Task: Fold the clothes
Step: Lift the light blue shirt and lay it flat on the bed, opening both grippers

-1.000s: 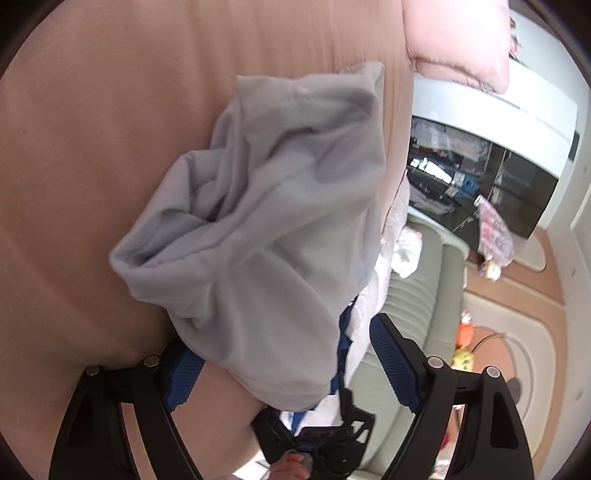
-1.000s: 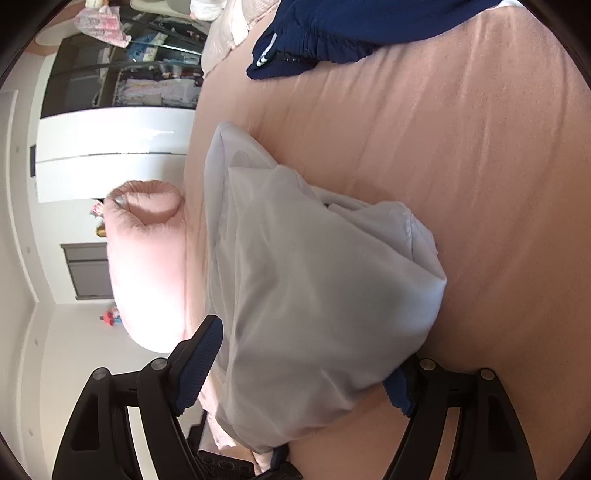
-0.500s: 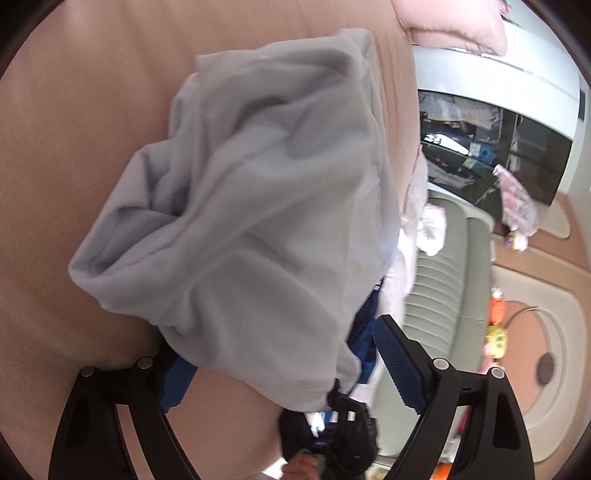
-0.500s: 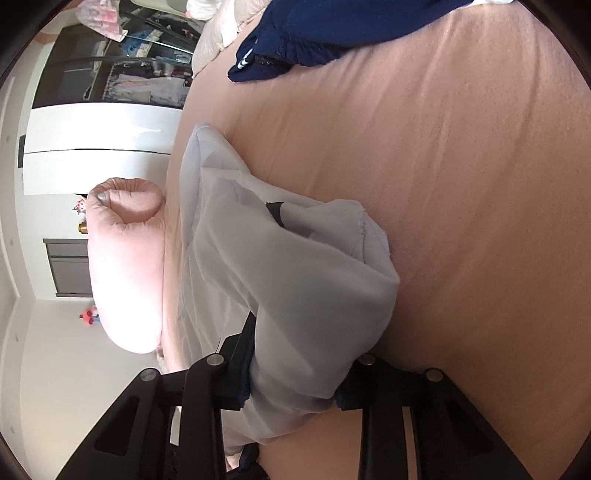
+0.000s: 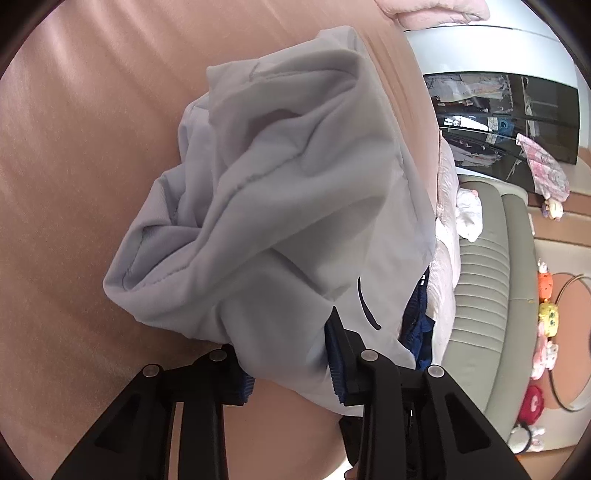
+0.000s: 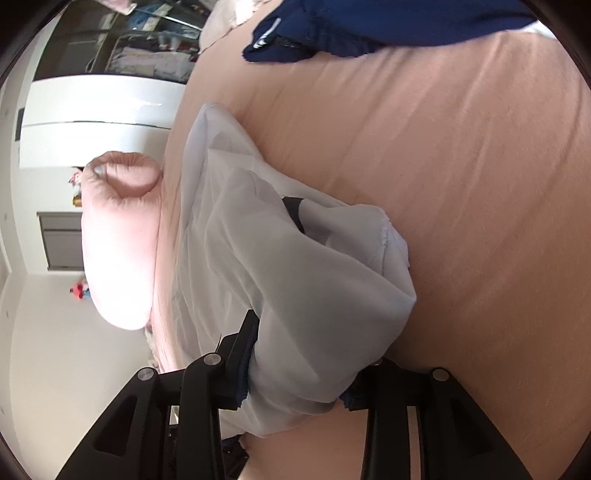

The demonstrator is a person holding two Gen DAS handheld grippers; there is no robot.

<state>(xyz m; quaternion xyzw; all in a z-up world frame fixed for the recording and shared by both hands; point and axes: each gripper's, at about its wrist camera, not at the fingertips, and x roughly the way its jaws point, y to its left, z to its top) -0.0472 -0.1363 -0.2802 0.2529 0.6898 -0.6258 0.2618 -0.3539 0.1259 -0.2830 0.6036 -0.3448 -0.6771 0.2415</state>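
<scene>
Left wrist view: left gripper (image 5: 286, 363) closing on crumpled pale-grey fabric garment (image 5: 280, 206); right gripper (image 6: 299, 373) clamps it, opening slightly; bunched cloth may slip.

A home bedroom — the work surface is a bed under a smooth peach-pink fitted sheet (image 6: 480, 184), with a rolled pale pink quilt (image 6: 118, 236) at its edge. A padded grey-green ribbed headboard or bench (image 5: 484, 288) runs beside the bed. A tall white wardrobe with a dark glass panel (image 5: 517, 110) shows hanging clothes behind it. Small bright plush toys (image 5: 546, 314) line a wall — a lived-in, domestic room. A crumpled navy blue garment (image 6: 351, 29) lies further along the sheet.
</scene>
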